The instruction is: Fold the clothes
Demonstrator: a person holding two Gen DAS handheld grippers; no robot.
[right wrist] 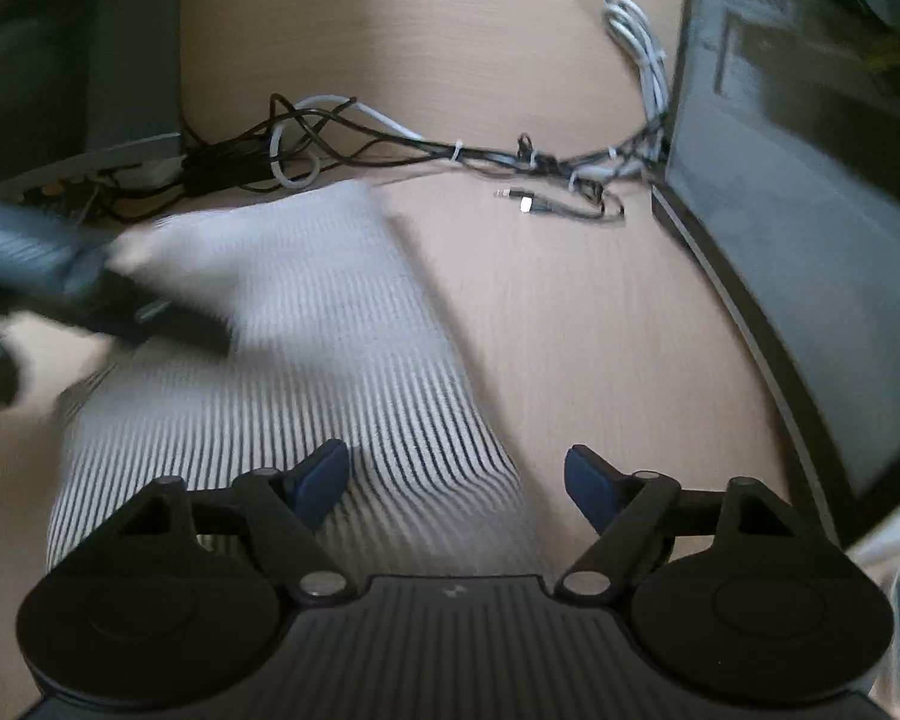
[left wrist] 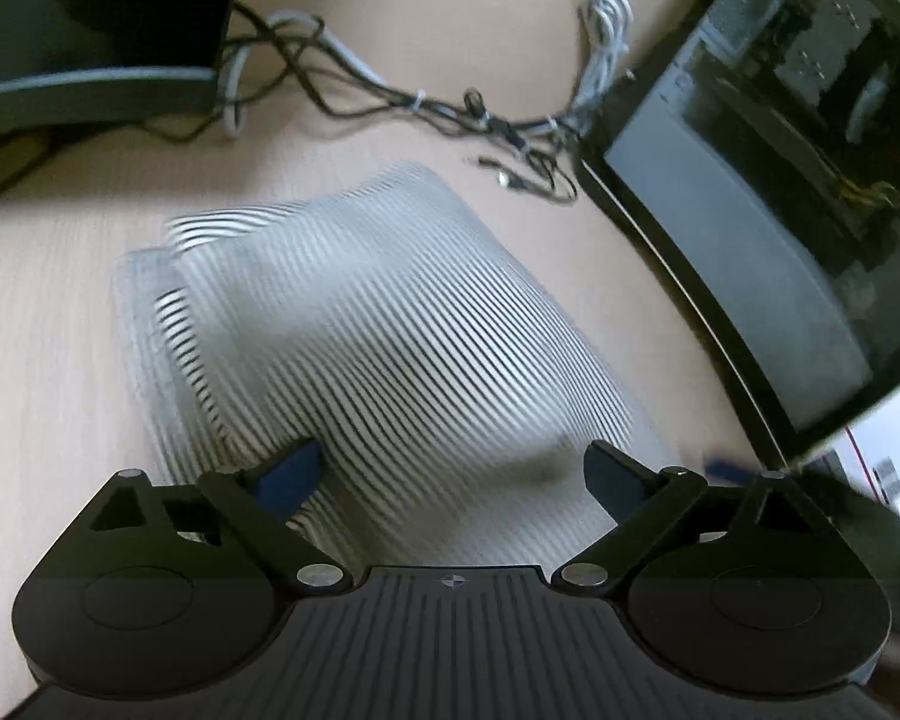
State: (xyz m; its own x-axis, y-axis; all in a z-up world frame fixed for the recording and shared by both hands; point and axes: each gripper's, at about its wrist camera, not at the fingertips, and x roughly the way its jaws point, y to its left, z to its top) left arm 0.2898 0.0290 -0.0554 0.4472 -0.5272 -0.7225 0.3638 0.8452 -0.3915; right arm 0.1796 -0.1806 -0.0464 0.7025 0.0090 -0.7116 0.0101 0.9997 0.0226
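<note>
A black-and-white striped garment (left wrist: 384, 330) lies folded in a thick bundle on the light wooden table (left wrist: 42, 312). My left gripper (left wrist: 456, 471) is open just above its near edge, jaws wide apart, holding nothing. In the right wrist view the same garment (right wrist: 306, 360) lies to the left. My right gripper (right wrist: 456, 480) is open over its right near corner, left finger above the cloth, right finger above bare table. The left gripper (right wrist: 150, 318) shows there as a dark blur over the garment's left side.
A tangle of black and white cables (left wrist: 480, 114) lies behind the garment, also in the right wrist view (right wrist: 426, 150). A dark monitor (left wrist: 780, 192) stands at the right. Another dark screen (left wrist: 90, 30) stands at the back left.
</note>
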